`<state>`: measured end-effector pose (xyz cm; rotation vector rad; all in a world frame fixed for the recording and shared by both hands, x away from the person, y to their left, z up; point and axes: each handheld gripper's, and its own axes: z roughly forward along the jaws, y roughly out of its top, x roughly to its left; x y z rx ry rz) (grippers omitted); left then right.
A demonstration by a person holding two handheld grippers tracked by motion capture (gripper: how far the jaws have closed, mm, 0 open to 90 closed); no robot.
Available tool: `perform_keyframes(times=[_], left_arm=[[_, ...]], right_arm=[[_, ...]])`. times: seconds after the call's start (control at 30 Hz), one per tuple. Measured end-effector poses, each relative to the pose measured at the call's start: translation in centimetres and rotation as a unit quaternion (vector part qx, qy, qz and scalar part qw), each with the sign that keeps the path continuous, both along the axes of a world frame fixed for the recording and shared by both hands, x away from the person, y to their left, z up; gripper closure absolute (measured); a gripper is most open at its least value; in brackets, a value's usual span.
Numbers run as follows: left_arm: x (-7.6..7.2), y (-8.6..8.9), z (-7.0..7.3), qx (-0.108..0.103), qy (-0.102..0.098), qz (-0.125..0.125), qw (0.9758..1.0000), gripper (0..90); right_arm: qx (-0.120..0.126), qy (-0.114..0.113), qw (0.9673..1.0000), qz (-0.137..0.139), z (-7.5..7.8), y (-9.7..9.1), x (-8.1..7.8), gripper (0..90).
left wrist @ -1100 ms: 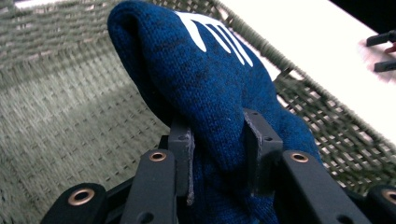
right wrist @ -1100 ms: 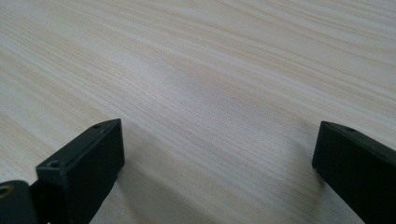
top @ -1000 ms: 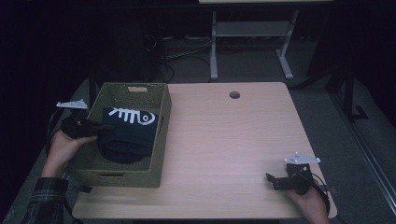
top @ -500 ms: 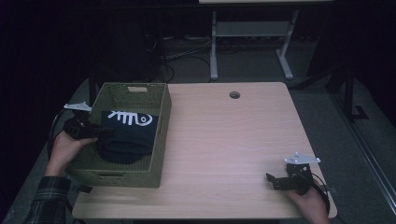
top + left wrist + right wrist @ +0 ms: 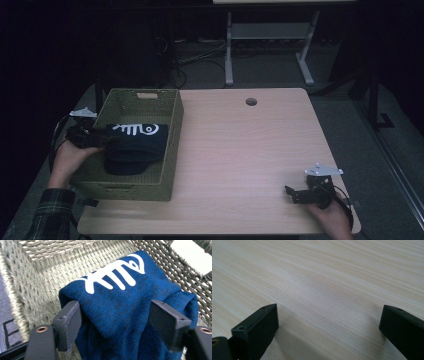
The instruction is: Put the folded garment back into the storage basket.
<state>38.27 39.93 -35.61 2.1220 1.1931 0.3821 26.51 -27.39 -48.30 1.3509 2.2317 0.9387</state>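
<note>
Left tongs (image 5: 113, 320) have just been opening, jaws now spread wide with the folded navy garment (image 5: 130, 305) between them; the left jaw sits against the cloth edge, the right jaw stands off the fold, so no squeeze. Garment with white print lies inside the woven basket (image 5: 170, 145), toward its near-left part, resting on the basket floor. In the high view the left tongs (image 5: 97, 139) reach over the basket's left rim, held by the person's left hand (image 5: 67, 160). Basket sits on the left side of the wooden surface (image 5: 240, 155). Right tongs (image 5: 328, 327) released, jaws wide apart, just above bare wood at the near right corner, well apart from the basket.
</note>
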Motion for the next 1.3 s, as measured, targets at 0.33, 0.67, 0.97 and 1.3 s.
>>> perform_keyframes(times=[0.33,0.67,0.97,1.3], left_arm=[[-1.3,-0.8,1.5,-0.001,-0.023,0.01,0.9997,14.8],[-2.2,-3.9,2.2,-0.017,-0.032,-0.023,0.9991,14.8],[-3.2,-7.7,3.1,-0.044,-0.052,-0.052,0.9963,14.8],[-3.6,-12.0,3.5,-0.063,-0.062,-0.083,0.9926,14.8]], right_arm=[[0.0,0.0,1.0,0.0,0.0,0.0,0.0,1.9],[0.0,0.0,1.0,0.0,0.0,0.0,0.0,1.9],[0.0,0.0,1.0,0.0,0.0,0.0,0.0,1.9],[0.0,0.0,1.0,0.0,0.0,0.0,0.0,1.9]])
